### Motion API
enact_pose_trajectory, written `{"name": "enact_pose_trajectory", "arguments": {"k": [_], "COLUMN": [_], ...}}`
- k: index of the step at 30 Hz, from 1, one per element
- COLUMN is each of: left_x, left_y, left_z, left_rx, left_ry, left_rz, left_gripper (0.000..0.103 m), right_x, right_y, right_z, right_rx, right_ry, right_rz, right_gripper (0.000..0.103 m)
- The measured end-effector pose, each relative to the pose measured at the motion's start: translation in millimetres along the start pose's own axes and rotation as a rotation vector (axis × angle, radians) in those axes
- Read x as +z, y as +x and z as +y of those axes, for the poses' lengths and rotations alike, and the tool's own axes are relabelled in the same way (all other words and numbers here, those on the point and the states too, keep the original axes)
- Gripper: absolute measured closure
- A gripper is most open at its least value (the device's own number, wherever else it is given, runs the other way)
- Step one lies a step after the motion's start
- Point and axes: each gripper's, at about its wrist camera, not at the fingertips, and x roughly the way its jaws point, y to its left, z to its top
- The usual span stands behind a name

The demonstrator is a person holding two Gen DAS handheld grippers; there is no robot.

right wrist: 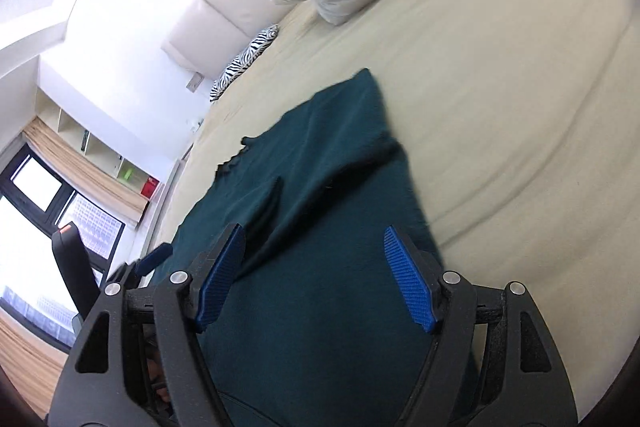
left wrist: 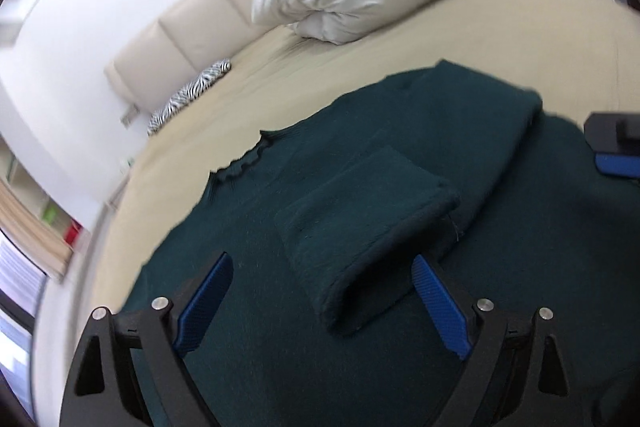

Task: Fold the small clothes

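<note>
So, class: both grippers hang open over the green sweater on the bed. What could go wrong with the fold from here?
1. The folded-in sleeve lies loose on the sweater; a pass by the open left gripper could drag it open.
2. The right gripper may pinch only the top layer, so the fold skews.
3. The soft bed could let the knit bunch.
</note>
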Motion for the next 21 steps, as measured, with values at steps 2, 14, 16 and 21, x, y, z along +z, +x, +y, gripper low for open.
{"name": "enact_pose_trajectory", "arguments": {"k": [2, 14, 16, 21], "left_x": [4.5, -0.7, -25.4, -68.3], "left_y": [5.0, 47.4, 50.9, 60.7], "left_z": [-3.4, 80.6, 110.1, 145.7], "left_rx": [0.01, -0.247, -0.291, -0.386], "left_ry": [0.01, -0.548, -0.732, -0.958], "left_rz": [-0.004, 0.091, 0.089, 0.099], "left_gripper": [0.015, 0.077, 0.07, 0.03], "right_x": [-4.4, -6.2, -4.9, -5.9], "right_y": [10.9, 32.2, 35.0, 35.5], "right_z": [-1.7, 6.9, 8.5, 11.4], "right_rx": [0.004, -0.03, -0.034, -0.044], "right_ry": [0.045, -0.019, -0.026, -0.036], "right_rz": [0.013, 0.016, 0.018, 0.02], "right_gripper": [0.031, 0.031, 0.031, 0.03]}}
